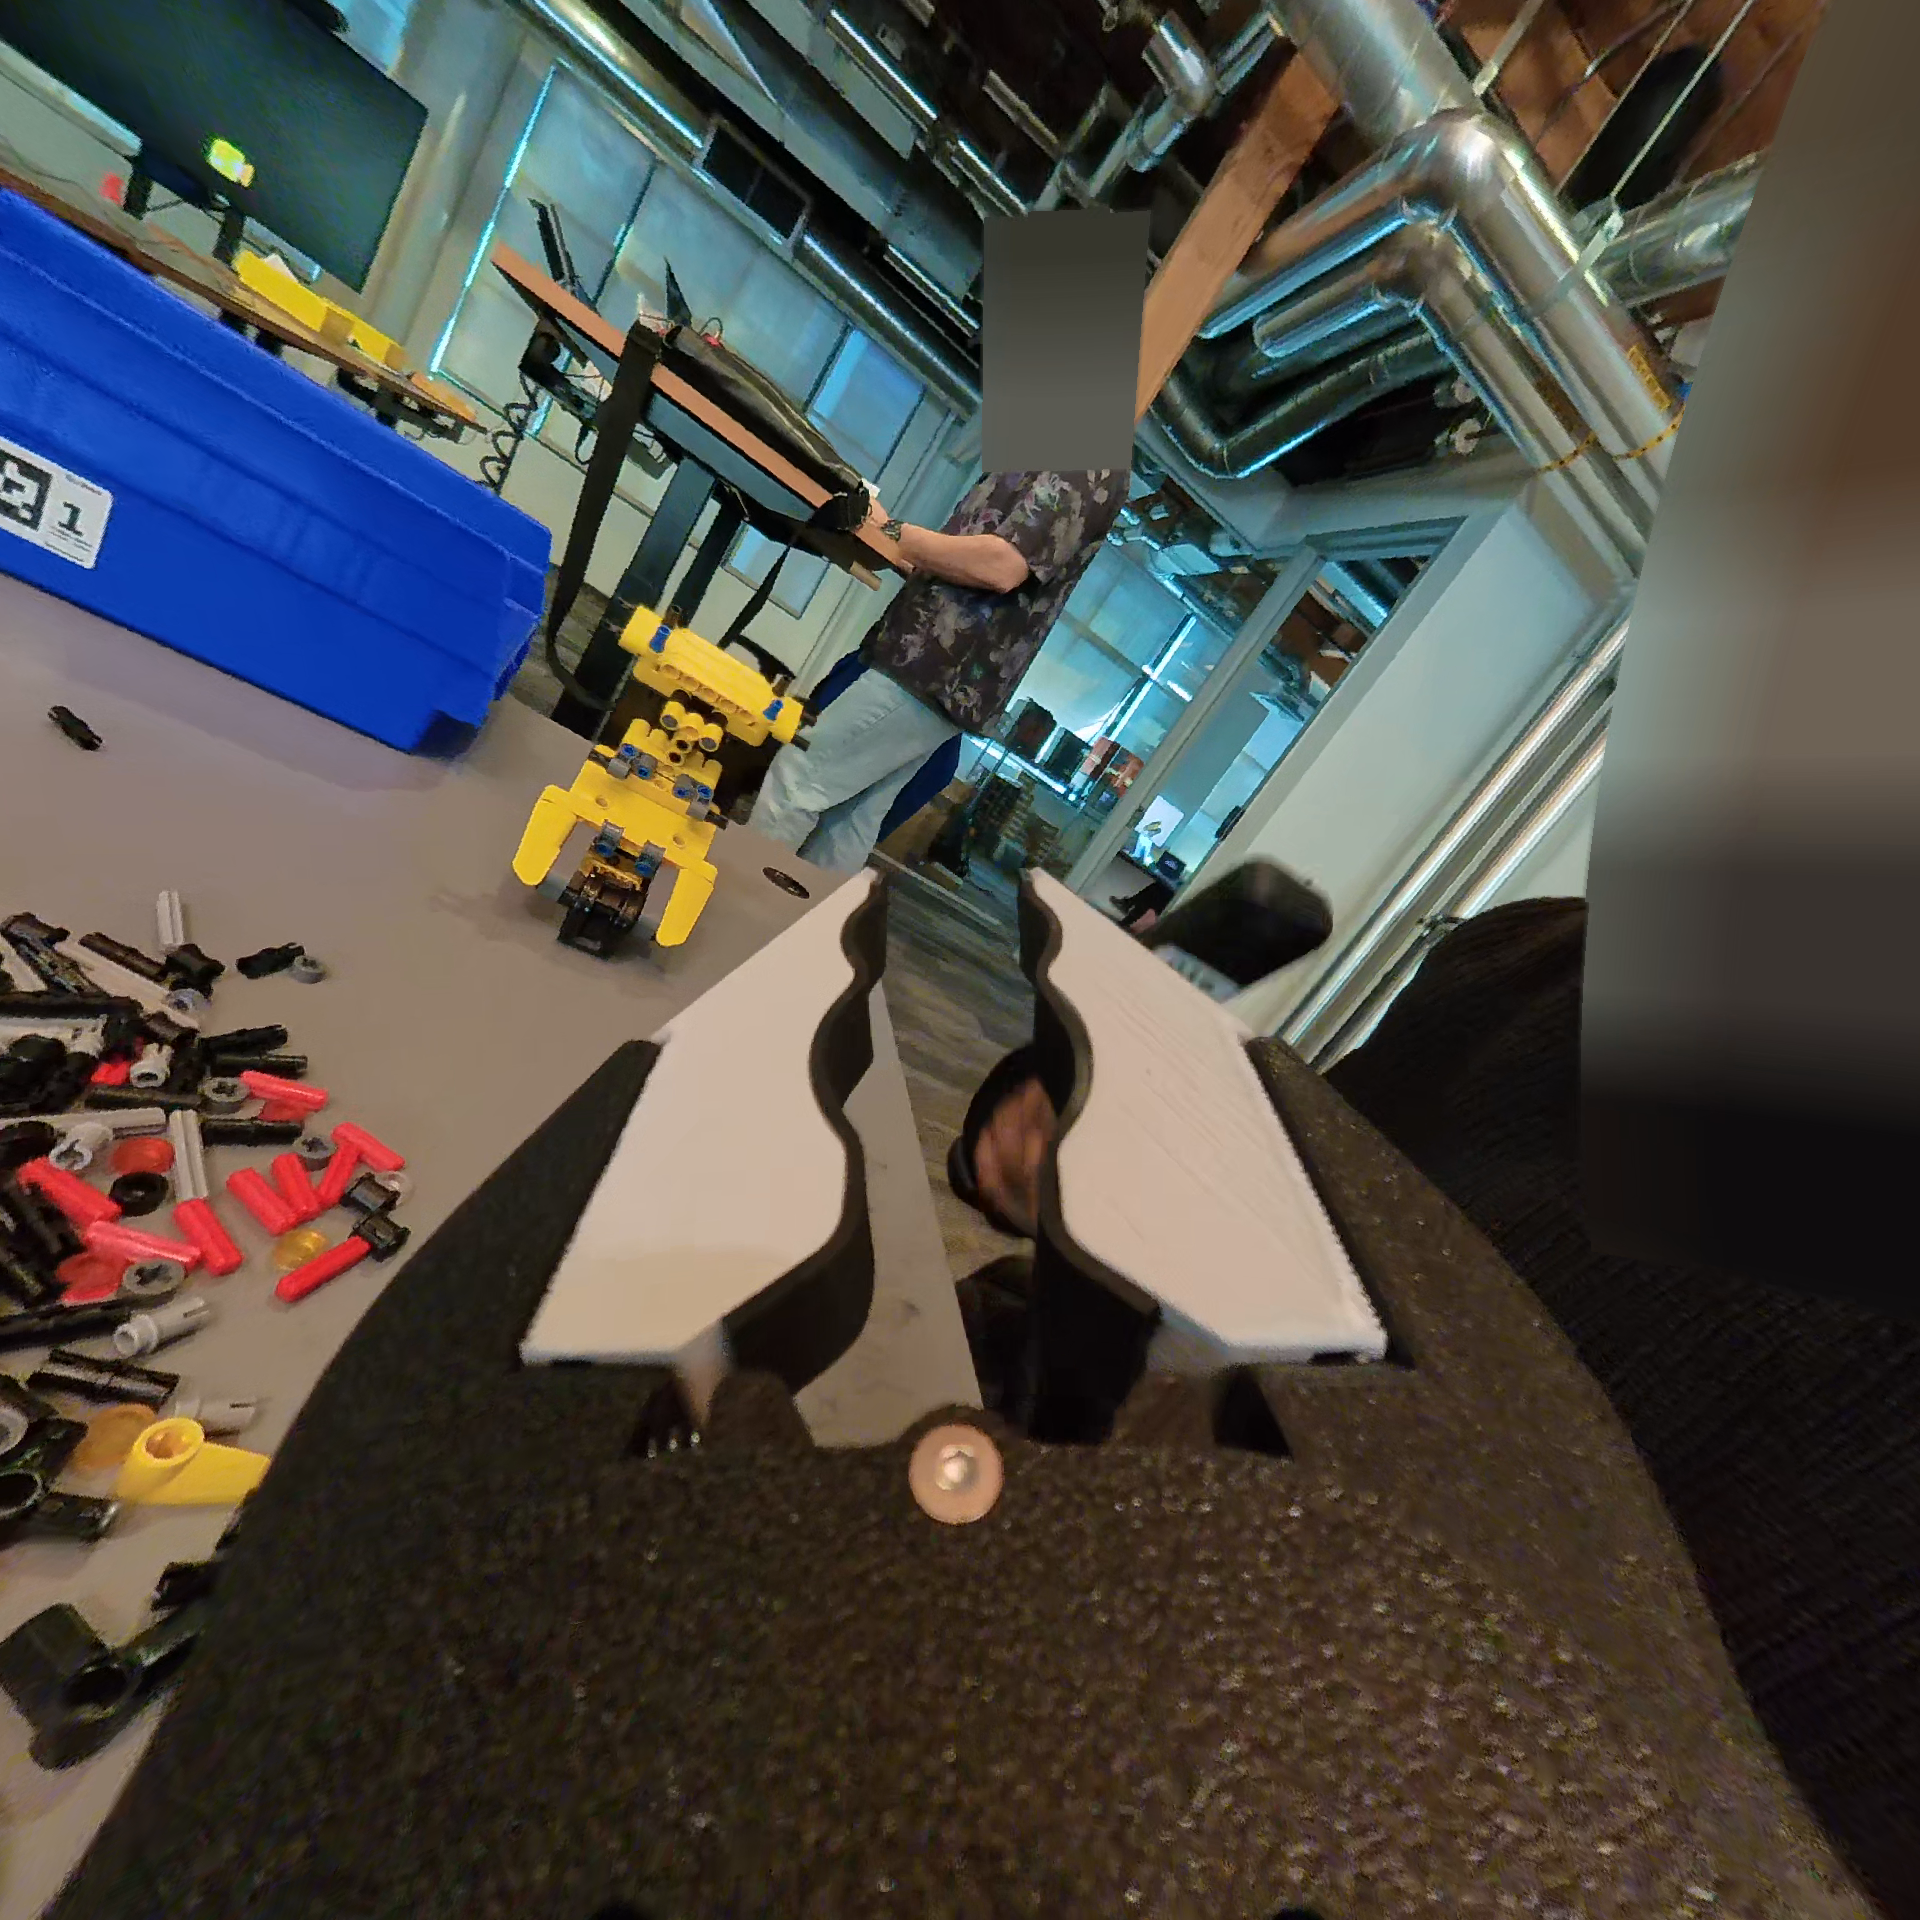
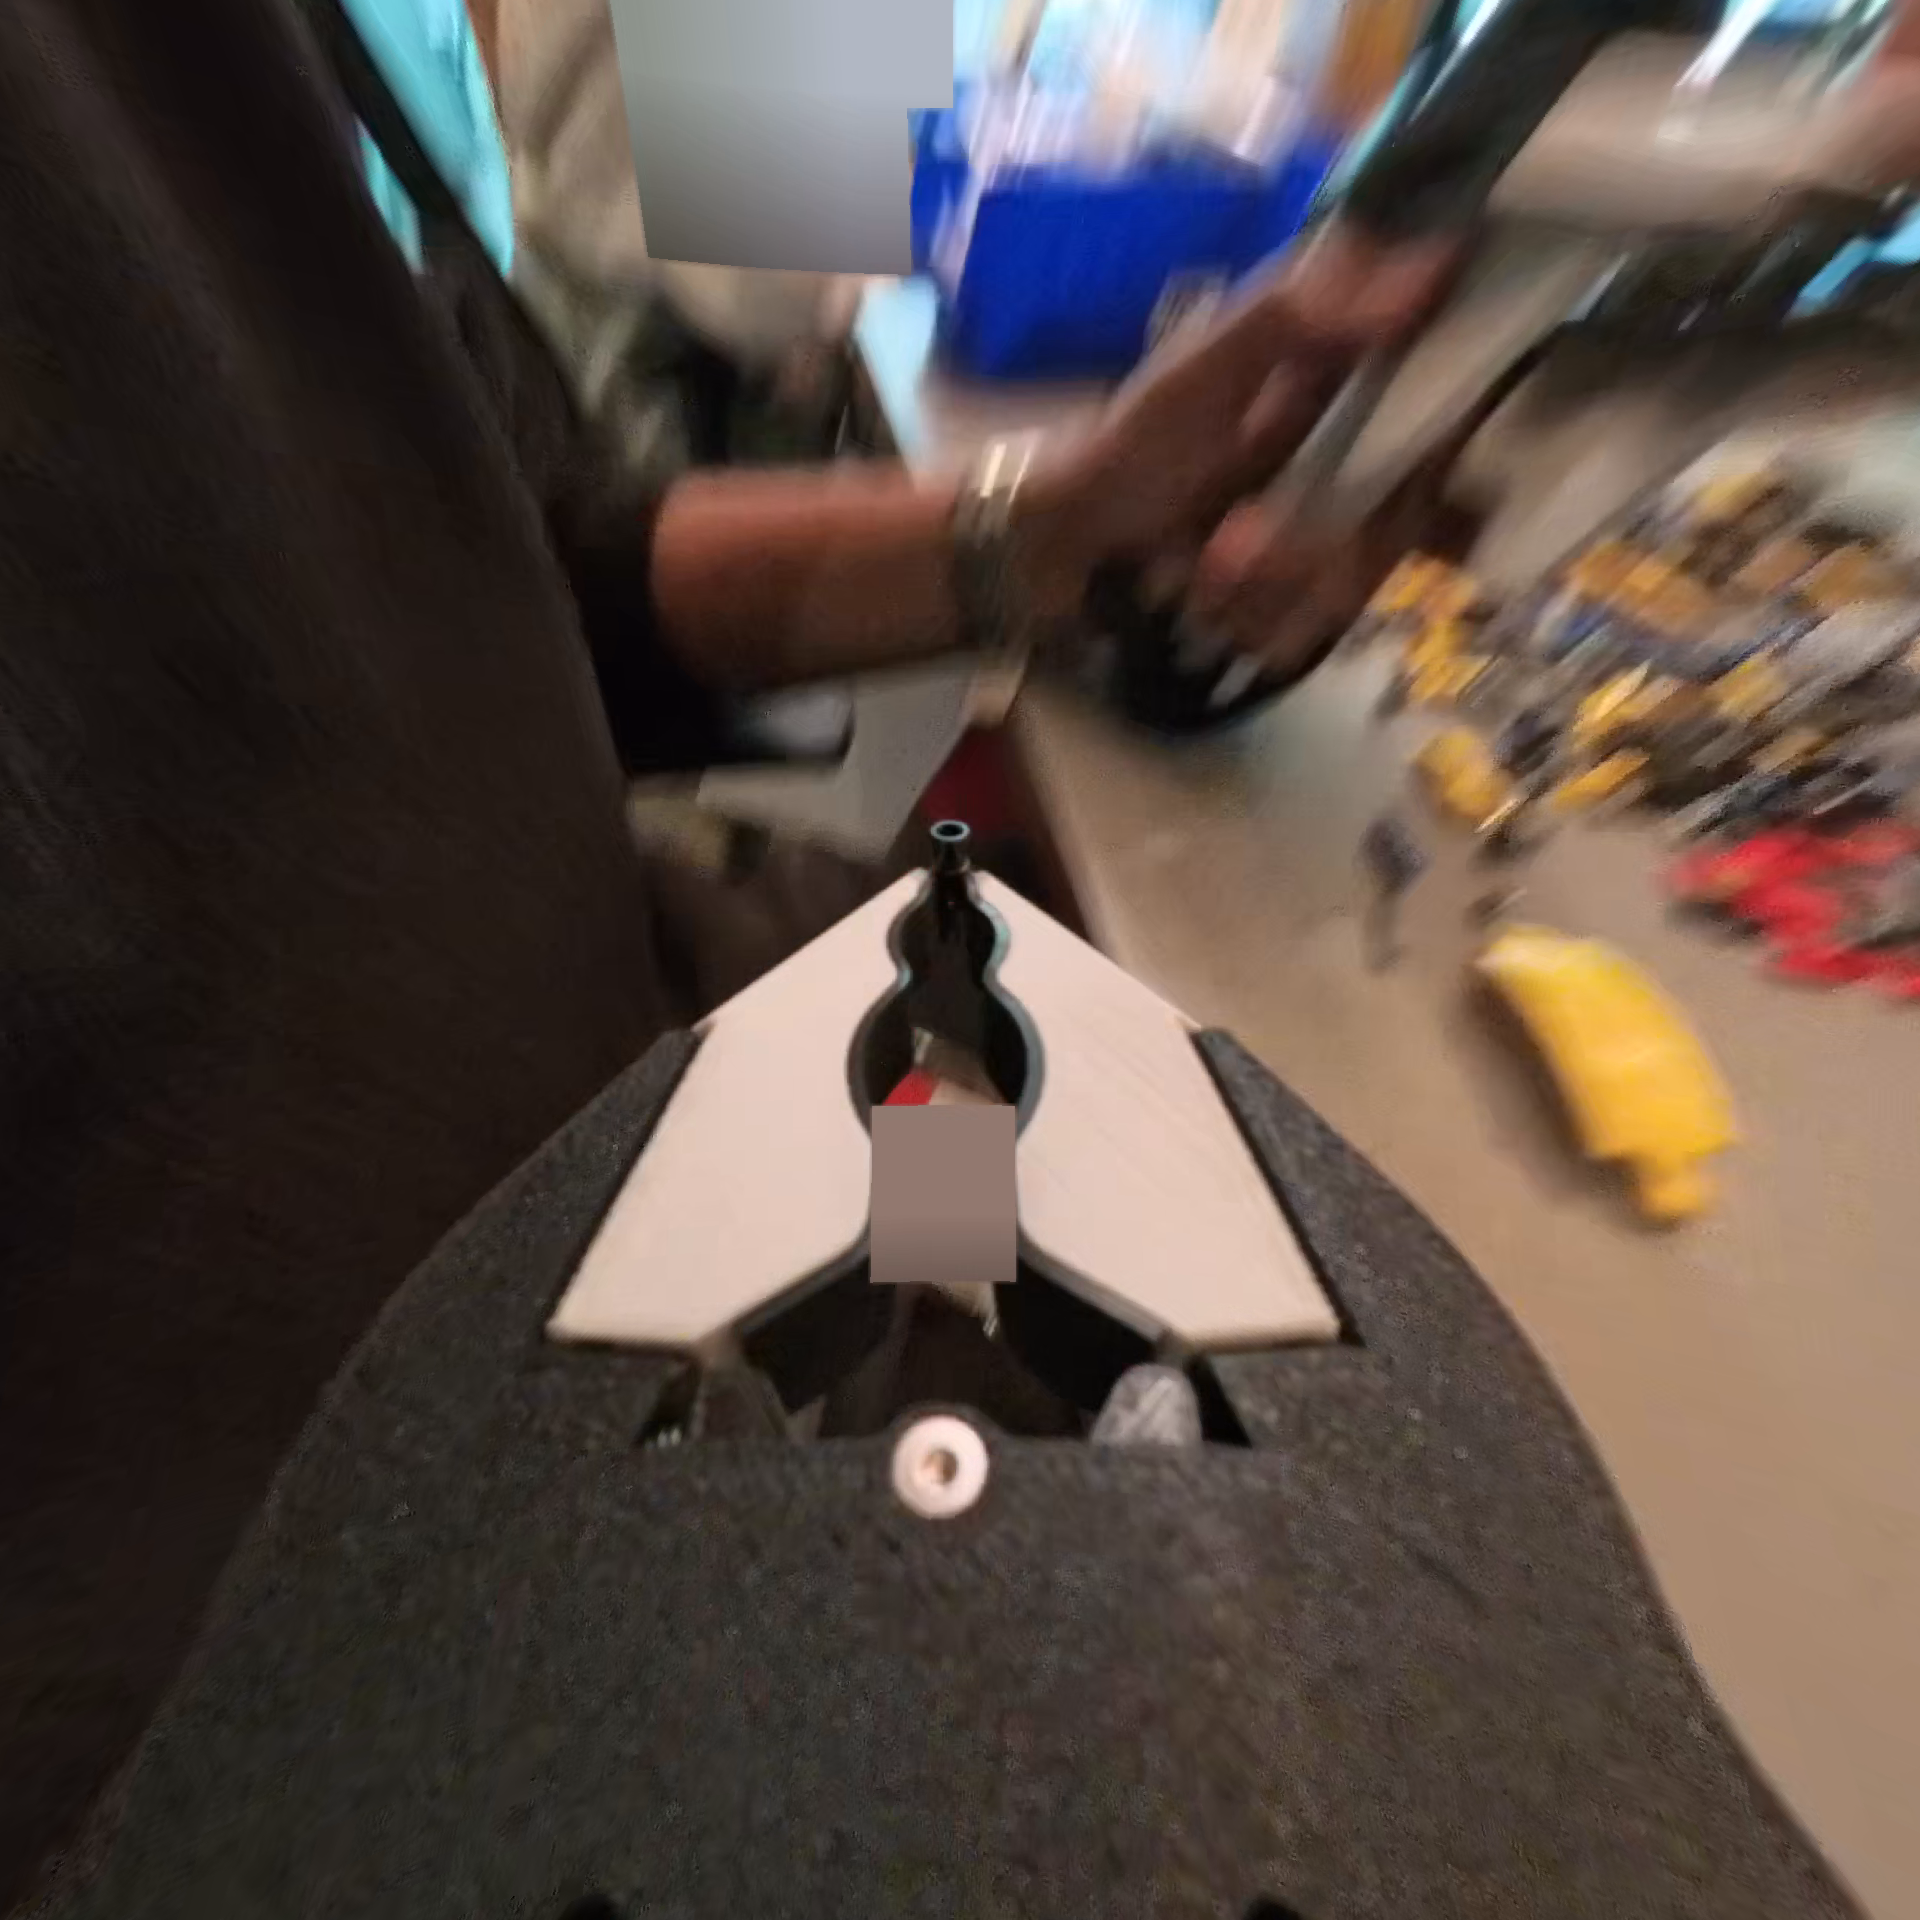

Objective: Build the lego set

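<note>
The left gripper (image 1: 951,894) hung with its fingers parted and nothing between them, past the edge of the grey table (image 1: 436,883), while the right gripper (image 2: 948,883) was clenched on a small black pin (image 2: 948,844) that poked out beyond its fingertips, off the table's near edge and close to the person's dark shirt (image 2: 260,727). A yellow model (image 1: 644,790) stood partly built near the far edge, beside a blue bin (image 1: 260,499), and heaps of loose red and black pieces (image 1: 156,1174) lay unused. Bare tabletop lay between model and heaps, though the right view was heavily blurred.
</note>
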A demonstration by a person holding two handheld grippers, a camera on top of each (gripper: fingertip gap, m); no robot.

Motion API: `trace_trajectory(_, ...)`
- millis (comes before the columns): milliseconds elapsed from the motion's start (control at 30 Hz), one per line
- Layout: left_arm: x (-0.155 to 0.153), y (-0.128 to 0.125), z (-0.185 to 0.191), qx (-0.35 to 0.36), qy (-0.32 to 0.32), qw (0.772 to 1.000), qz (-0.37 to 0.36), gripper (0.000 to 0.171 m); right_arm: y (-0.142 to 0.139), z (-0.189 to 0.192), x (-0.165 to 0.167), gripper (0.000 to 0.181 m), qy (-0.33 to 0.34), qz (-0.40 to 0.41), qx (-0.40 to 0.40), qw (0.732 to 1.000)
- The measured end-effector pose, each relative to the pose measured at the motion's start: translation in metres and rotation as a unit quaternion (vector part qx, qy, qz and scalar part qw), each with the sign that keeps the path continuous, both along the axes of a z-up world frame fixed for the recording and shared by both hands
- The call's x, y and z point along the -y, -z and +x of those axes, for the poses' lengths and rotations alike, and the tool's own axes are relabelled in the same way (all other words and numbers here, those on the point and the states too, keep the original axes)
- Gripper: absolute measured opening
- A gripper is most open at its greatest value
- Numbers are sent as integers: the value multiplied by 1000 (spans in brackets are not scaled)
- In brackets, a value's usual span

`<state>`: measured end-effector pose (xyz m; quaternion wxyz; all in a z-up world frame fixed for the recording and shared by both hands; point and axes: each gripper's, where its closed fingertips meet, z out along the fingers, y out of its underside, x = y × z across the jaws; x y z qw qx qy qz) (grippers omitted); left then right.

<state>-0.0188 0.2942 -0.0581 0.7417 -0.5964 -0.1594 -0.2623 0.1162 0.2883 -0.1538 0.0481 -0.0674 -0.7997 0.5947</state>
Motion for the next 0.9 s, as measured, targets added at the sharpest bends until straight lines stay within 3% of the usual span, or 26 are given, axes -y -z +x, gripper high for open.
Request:
trace_trajectory(133, -7, 4, 11, -33, 11, 999, -22, 25, -98, -48, -19, 3, 83, -208, -49, 973)
trace_trajectory(233, -11, 0, 34, -6, 96, 995, -1, 26, -125, -65, -23, 3, 83, -266, -79, 957)
trace_trajectory(333, -5, -11, 62, 53, 218, 974, 44, 29, -120, -70, -12, 3, 91, -233, -137, 958)
trace_trajectory(400, -6, -10, 73, 59, 252, 965, 39, 30, -122, -69, -5, 3, 97, -214, -185, 954)
trace_trajectory(500, -8, -7, 85, 41, 272, 961, 24, 32, -123, -66, 6, 3, 93, -191, -230, 950)
trace_trajectory(600, 0, -17, 88, 52, 294, 953, 56, 32, -115, -70, 10, 3, 102, -163, -258, 947)
trace_trajectory(900, -1, -13, 73, 85, 272, 957, 49, 17, -104, -72, 8, 3, 121, -135, -288, 940)
